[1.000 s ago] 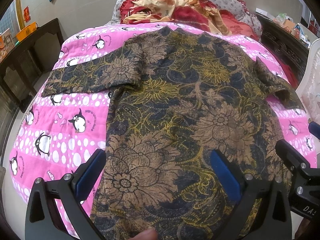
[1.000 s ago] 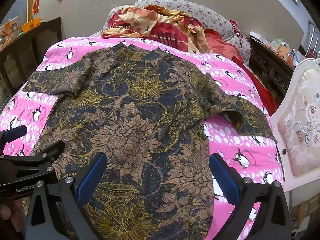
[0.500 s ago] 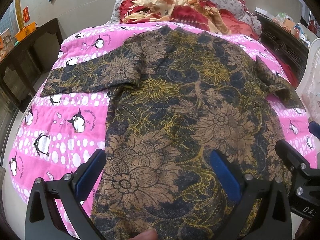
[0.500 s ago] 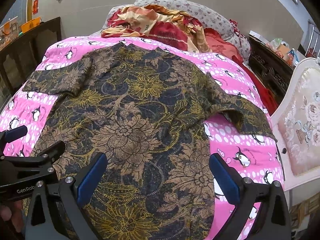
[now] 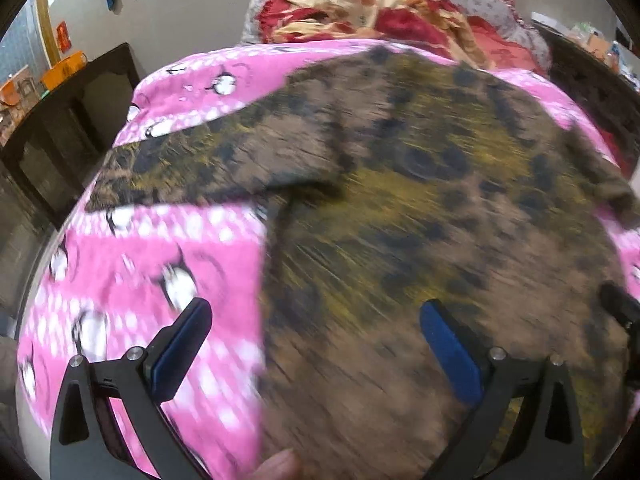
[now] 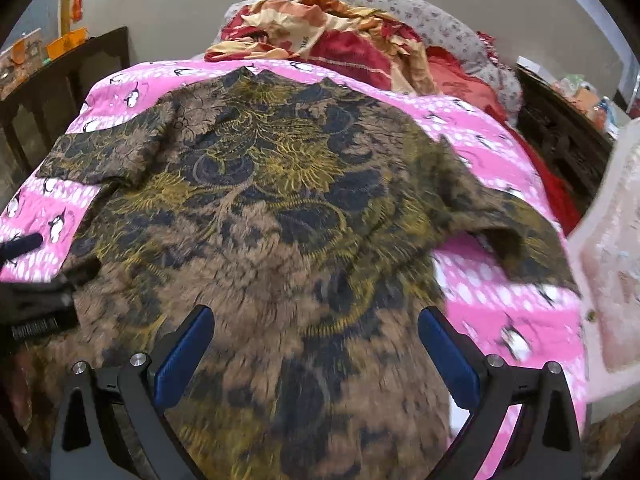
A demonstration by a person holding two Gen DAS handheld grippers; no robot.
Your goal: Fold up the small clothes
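Observation:
A brown, black and yellow floral shirt lies spread flat, sleeves out to both sides, on a pink penguin-print bedspread. My left gripper is open above the shirt's lower left edge; its left finger is over bare bedspread, its right finger over the cloth. My right gripper is open above the shirt's lower right part, with nothing between its fingers. The left sleeve and the right sleeve lie flat. Both views are blurred by motion.
A heap of red and orange bedding and a grey pillow lie at the head of the bed. Dark wooden furniture stands to the left, a dark cabinet and a pale padded chair to the right.
Both grippers have moved forward over the shirt; the left one has also shifted left, so its left finger is now over bare bedspread. Both stay open.

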